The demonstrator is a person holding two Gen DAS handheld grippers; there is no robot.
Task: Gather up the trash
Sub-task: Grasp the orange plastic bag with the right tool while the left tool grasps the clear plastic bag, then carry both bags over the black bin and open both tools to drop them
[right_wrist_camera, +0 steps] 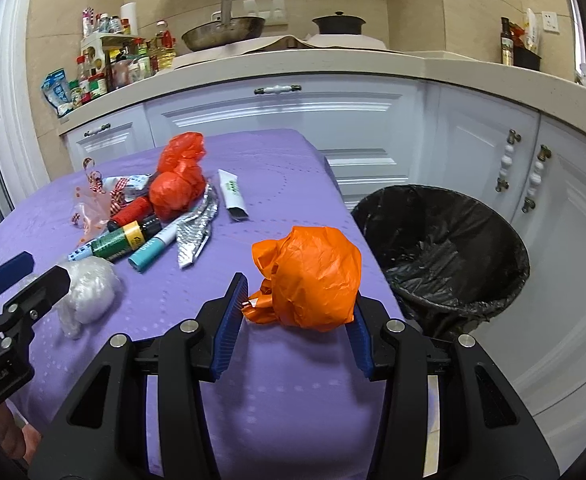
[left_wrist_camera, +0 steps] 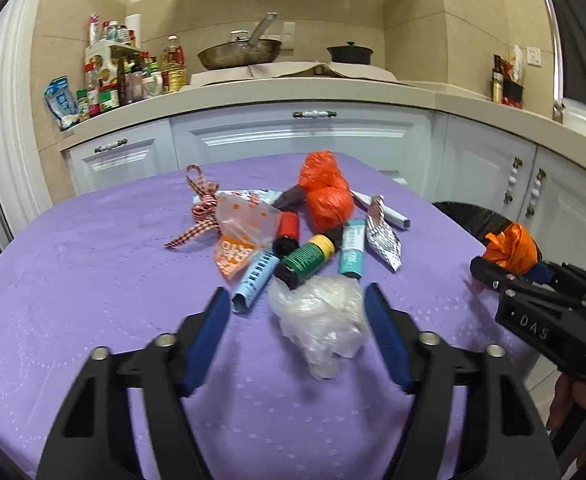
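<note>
A pile of trash lies on the purple tablecloth (left_wrist_camera: 93, 280): a red-orange bag (left_wrist_camera: 327, 196), a green-labelled bottle (left_wrist_camera: 305, 258), tubes, a foil wrapper (left_wrist_camera: 383, 240) and a checked ribbon (left_wrist_camera: 203, 208). My left gripper (left_wrist_camera: 297, 300) is open, its blue pads on either side of a crumpled clear plastic wad (left_wrist_camera: 321, 320) on the cloth. My right gripper (right_wrist_camera: 297, 312) is wide, with an orange plastic bag (right_wrist_camera: 313, 280) between its pads near the table's right edge; the bag touches the right pad. A black-lined trash bin (right_wrist_camera: 445, 248) stands just right of the table.
White kitchen cabinets (right_wrist_camera: 293, 120) stand behind the table, with a counter holding spice bottles (left_wrist_camera: 113, 80), a pan (left_wrist_camera: 241, 52) and a black pot (left_wrist_camera: 349, 54). The right gripper also shows at the right edge of the left wrist view (left_wrist_camera: 533, 280).
</note>
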